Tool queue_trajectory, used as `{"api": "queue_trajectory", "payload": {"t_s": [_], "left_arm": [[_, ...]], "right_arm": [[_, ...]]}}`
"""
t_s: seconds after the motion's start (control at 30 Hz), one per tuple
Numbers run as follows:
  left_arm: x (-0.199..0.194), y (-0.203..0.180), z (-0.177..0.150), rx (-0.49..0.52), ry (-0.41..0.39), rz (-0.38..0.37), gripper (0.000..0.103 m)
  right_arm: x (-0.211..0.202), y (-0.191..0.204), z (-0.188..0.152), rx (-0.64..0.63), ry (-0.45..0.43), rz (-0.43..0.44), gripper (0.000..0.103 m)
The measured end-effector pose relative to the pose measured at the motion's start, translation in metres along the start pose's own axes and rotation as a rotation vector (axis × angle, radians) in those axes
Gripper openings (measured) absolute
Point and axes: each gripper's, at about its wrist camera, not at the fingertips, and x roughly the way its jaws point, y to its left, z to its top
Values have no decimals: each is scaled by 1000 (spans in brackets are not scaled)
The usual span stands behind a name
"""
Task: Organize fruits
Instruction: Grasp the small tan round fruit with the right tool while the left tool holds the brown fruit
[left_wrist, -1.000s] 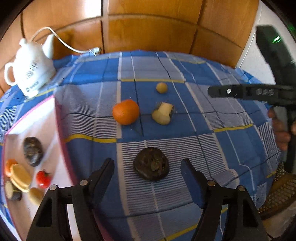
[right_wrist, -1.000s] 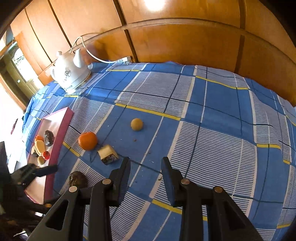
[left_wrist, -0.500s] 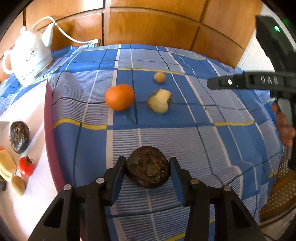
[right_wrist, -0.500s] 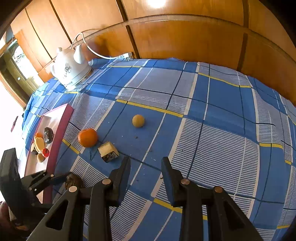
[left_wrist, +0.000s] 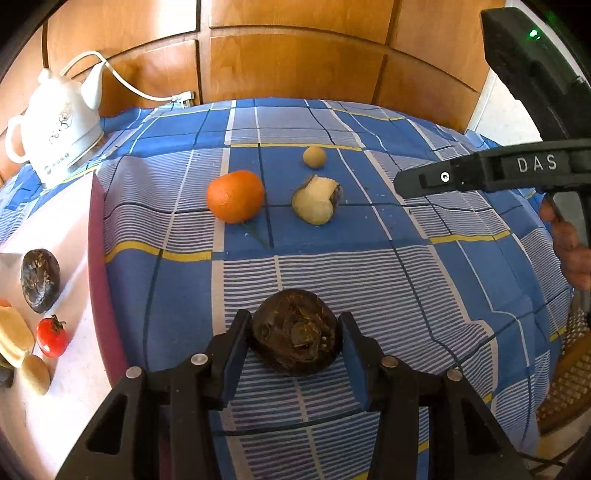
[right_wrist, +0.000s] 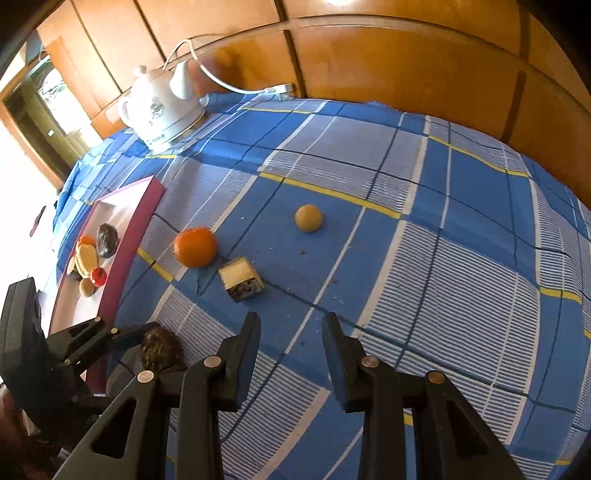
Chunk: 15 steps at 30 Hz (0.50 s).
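My left gripper (left_wrist: 294, 325) is shut on a dark brown wrinkled fruit (left_wrist: 295, 332), low at the near part of the blue checked tablecloth; the right wrist view shows that left gripper (right_wrist: 147, 343) and fruit (right_wrist: 159, 349) at lower left. Beyond them lie an orange (left_wrist: 235, 195), a cut pale fruit piece (left_wrist: 316, 199) and a small tan ball (left_wrist: 314, 156). A white tray with a maroon rim (left_wrist: 98, 240) at the left holds another dark fruit (left_wrist: 39, 279), a small tomato (left_wrist: 51, 338) and pale pieces. My right gripper (right_wrist: 291, 325) hovers open over bare cloth, nothing between its fingers.
A white electric kettle (left_wrist: 59, 125) with its cord stands at the back left against the wooden wall panels. The table's right edge drops off to a wicker seat (left_wrist: 569, 387). A person's hand (left_wrist: 569, 251) holds the right gripper at the right.
The left gripper's jaws, wide open around the dark fruit a second ago, have closed onto it. The right gripper has barely shifted.
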Motion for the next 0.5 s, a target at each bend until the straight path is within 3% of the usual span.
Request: {"api": "queue_trajectory", "payload": {"t_s": [0.5], "left_arm": [[-1,0,-2,5,-12,-4,49]], "right_arm": [[12,6,17,2,5,-42,35]]}}
